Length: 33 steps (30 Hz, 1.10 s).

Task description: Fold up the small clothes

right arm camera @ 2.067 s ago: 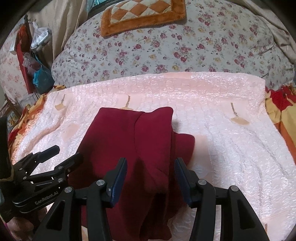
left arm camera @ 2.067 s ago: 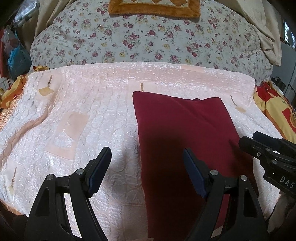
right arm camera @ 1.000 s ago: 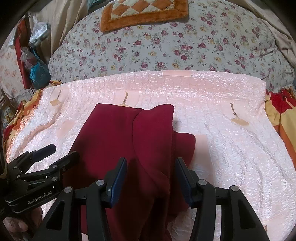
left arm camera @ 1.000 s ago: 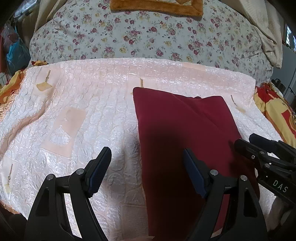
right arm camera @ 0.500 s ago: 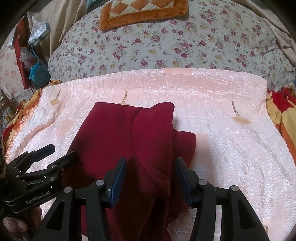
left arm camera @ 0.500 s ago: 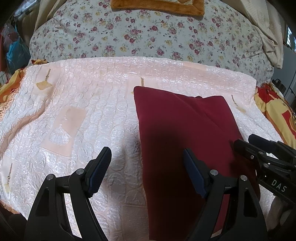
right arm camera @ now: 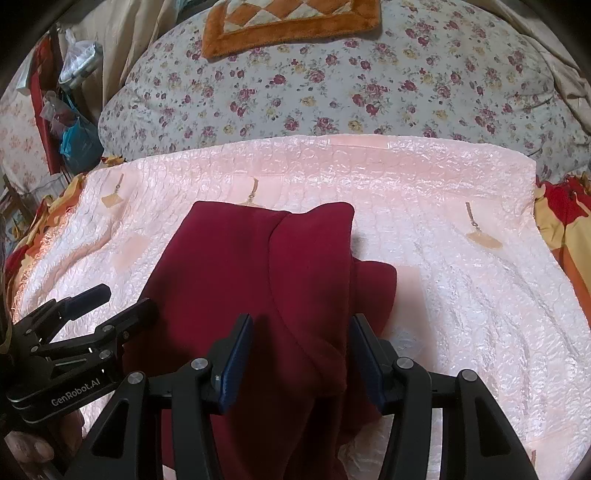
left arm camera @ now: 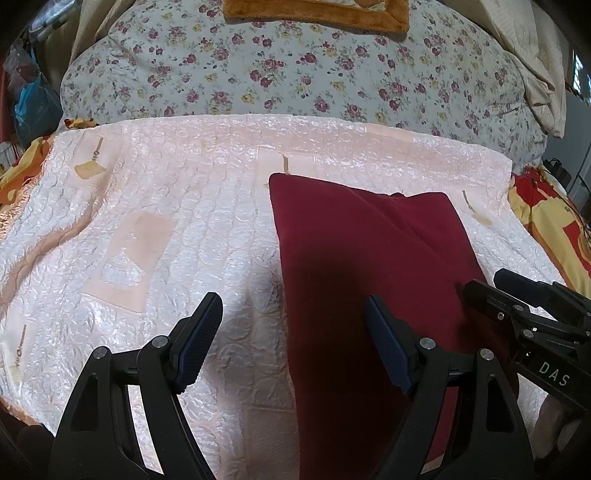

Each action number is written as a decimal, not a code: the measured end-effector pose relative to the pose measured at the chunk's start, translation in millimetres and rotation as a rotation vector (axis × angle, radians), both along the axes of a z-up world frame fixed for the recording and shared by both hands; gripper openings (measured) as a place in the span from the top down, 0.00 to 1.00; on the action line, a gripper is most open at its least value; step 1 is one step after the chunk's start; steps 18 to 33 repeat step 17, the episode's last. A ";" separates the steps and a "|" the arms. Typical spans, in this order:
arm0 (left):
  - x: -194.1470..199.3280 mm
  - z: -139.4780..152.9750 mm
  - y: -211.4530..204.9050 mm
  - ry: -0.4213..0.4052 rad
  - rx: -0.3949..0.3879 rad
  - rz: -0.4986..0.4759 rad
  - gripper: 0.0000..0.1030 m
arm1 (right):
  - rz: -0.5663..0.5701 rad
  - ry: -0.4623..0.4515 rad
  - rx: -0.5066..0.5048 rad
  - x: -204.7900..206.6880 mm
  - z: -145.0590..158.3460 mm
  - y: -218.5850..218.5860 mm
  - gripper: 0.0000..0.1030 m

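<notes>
Garment: dark red, partly folded, lying flat on pink quilt; right panel doubled over the middle, a further lobe sticking out at right edge. Position and folds unchanged from earlier frames

Left gripper: fingers wide apart, nothing between them; left finger over bare quilt, right finger over garment's left part, garment's left edge running between the two. Hovering, not touching cloth as far as can be seen. Same spread and place as a second ago

Right gripper: fingers at middling width, straddling the folded-over panel near garment's near end; pads not seen pressing on cloth. No change in gap or place

Surroundings: floral duvet beyond quilt, orange mat on top of it; red-and-yellow cloth at quilt's right edge. Views shifted only slightly over two seconds
</notes>
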<state>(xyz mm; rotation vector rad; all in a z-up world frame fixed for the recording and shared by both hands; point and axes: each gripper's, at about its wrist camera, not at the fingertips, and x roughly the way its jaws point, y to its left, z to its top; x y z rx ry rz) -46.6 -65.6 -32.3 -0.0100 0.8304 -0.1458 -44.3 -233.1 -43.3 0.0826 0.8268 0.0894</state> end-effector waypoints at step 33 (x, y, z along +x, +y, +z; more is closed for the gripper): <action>-2.2 1.1 3.5 -0.006 -0.011 0.004 0.23 | 0.001 0.003 -0.006 -1.0 -0.7 2.0 0.49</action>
